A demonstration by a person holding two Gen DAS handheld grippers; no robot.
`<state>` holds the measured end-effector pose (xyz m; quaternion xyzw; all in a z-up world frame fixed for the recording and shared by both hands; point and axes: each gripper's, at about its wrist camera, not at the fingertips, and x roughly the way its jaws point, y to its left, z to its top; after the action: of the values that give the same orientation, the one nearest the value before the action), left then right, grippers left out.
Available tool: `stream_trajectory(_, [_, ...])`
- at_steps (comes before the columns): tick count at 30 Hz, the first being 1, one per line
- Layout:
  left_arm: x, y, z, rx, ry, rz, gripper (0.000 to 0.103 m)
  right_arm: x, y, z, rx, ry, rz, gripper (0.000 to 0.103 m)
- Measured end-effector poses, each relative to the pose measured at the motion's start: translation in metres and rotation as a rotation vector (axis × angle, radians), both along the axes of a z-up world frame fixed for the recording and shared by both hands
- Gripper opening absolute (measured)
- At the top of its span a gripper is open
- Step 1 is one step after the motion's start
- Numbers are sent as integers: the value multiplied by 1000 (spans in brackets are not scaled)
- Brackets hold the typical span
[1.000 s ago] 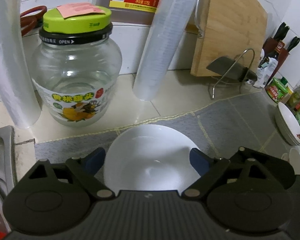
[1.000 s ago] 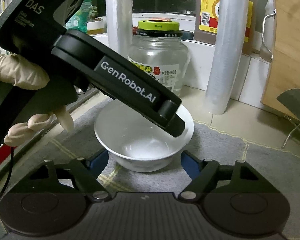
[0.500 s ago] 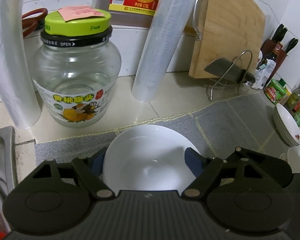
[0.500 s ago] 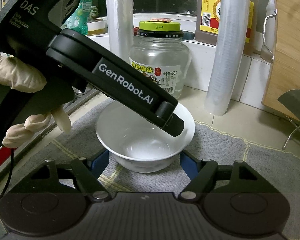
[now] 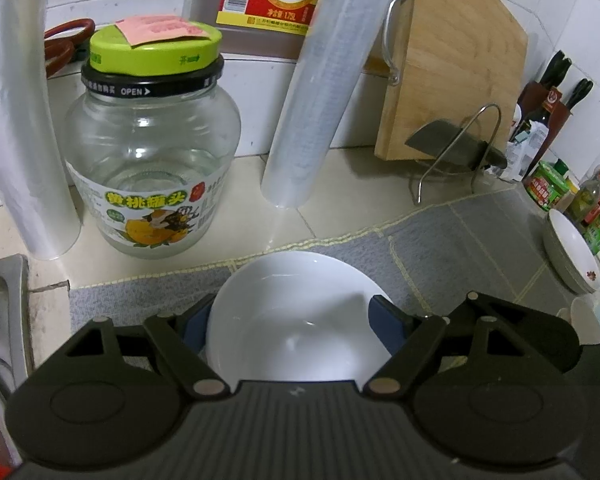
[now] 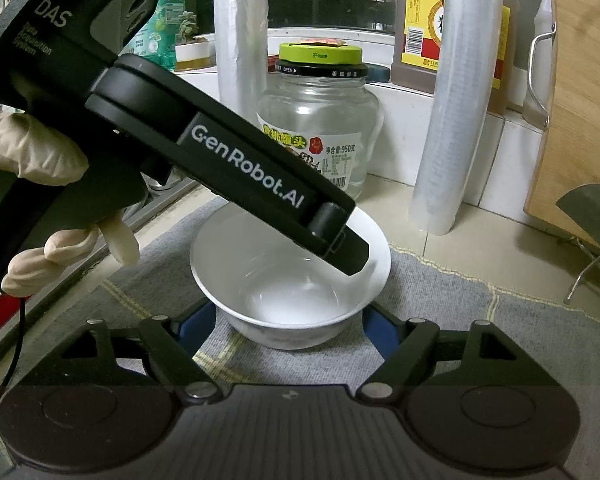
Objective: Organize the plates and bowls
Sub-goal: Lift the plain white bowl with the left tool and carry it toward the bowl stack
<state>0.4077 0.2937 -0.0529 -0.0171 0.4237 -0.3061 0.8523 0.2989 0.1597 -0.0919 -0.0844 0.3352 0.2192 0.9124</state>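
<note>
Closing since a second ago, left claw [image 5: 290, 320] clamps the bowl [image 5: 296, 320] rim; right claw [image 6: 288, 326] opens, gaps flanking it.

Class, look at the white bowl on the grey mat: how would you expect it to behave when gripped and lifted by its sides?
The white bowl looks glazed and glossy, so probably slippery against pads. It appears rigid ceramic, likely breakable if dropped. The left gripper is closing on its curved sides, so it might squeeze upward or tilt.
</note>
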Motion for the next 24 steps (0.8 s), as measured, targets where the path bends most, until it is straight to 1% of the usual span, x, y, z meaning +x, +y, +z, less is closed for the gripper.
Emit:
stream_trajectory(5, [-2,3,1,-14,0,8,76,0,0,2,2,9,0,84])
stream_trajectory(15, [-7,7,2,-23,0,28,76,-4,0,9,3,-3,9,83])
stream_trajectory(24, [-18,3,15,-22,-26,27,76,-11,-3,18,1,-14,12,83])
